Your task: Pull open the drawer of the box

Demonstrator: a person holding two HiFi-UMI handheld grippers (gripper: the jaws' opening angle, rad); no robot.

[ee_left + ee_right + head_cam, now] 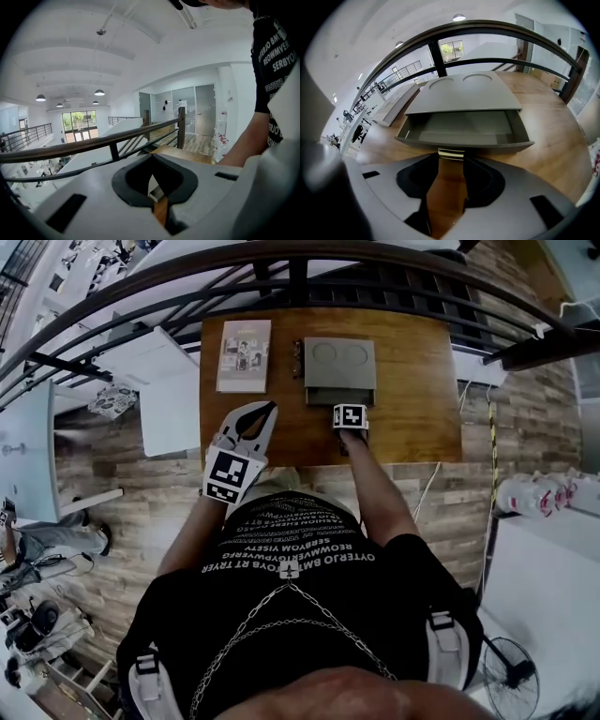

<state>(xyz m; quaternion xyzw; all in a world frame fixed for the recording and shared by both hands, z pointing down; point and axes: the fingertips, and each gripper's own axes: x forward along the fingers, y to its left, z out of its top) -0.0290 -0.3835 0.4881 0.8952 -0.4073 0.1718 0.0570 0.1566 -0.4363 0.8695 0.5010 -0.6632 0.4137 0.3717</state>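
- Jaws, right gripper (pixel 451 164): set fairly wide and closed on the brass handle (pixel 451 153) of the drawer. The handle fills the gap between the tips from edge to edge.
- Jaws, left gripper (pixel 151 159): drawn almost together, with only a thin slit between them and nothing held.
- Drawer (pixel 464 124): pulled out from the front of the box. Its grey interior is exposed and bare, and its front panel faces the person.
- Box (pixel 464 96): grey and flat-topped, with two round recesses (pixel 478 78) in the lid. It stands on the far middle part of the wooden table (pixel 422 381).
- Right gripper, head view: directly before the drawer front, with the marker cube uppermost and the person's forearm (pixel 375 488) behind it.
- Left gripper, head view: at the table's near left corner, apart from the box, with its tips over the table edge.
- Booklet (pixel 244 354): lies flat on the table, left of the box and apart from it.
- Small dark item (pixel 297 359): just beside the box's left wall, too small to identify.
- Dark railing (pixel 487 28): curves past the far side of the table.
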